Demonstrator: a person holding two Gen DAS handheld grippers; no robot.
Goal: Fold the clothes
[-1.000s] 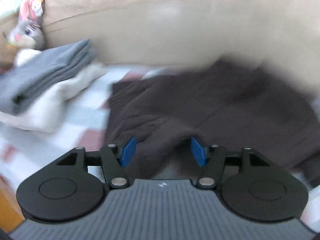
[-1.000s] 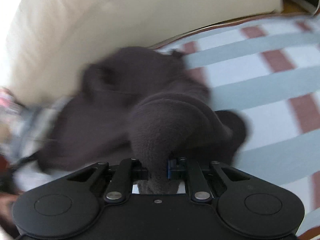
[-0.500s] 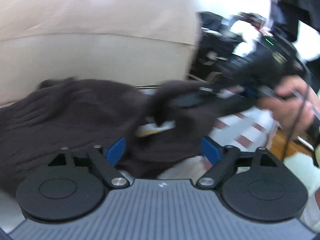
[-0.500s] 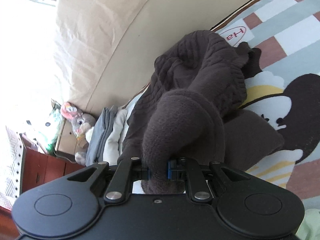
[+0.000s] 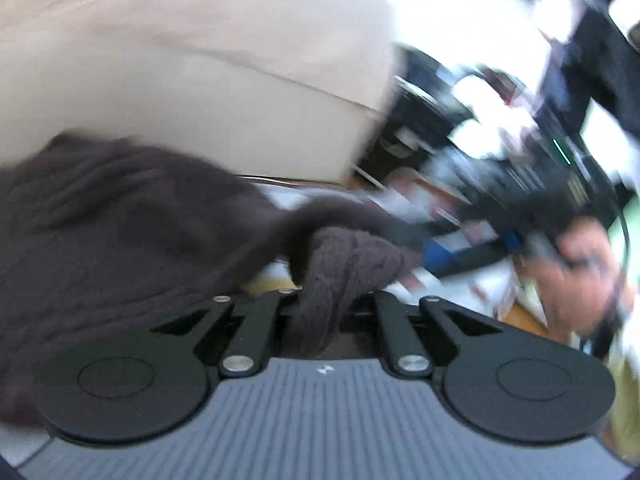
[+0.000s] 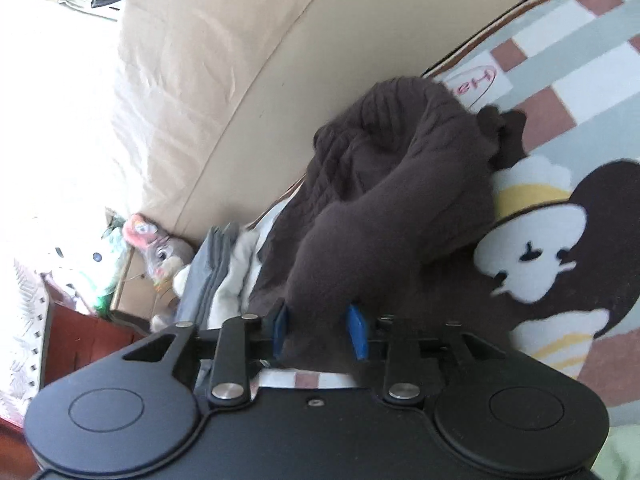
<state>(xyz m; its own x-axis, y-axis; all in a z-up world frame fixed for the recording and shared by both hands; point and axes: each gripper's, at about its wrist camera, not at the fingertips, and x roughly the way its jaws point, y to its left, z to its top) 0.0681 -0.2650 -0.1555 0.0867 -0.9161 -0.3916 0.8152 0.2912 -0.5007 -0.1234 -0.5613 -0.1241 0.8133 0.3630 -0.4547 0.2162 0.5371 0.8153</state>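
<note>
A dark brown knit sweater (image 5: 120, 232) lies crumpled on the sofa seat against the backrest. My left gripper (image 5: 324, 300) is shut on a bunched fold of it, and the fabric hides the pads. In the right wrist view a thick sleeve of the sweater (image 6: 384, 184) runs down between the blue pads (image 6: 358, 332) of my right gripper (image 6: 319, 326), which stand apart, open. The left wrist view is blurred; it shows the right gripper (image 5: 472, 250) beyond the fold, held by a person's hand (image 5: 576, 276).
A beige sofa back (image 6: 224, 80) rises behind the sweater. A checked blanket with a cartoon print (image 6: 560, 208) covers the seat. Folded grey and white clothes (image 6: 216, 268) are stacked at the left, with a plush toy (image 6: 160, 252) beyond them.
My left gripper, open half a second ago, has closed on a fold of the sweater. The right gripper's pads, pinched on the sleeve before, have spread apart.
</note>
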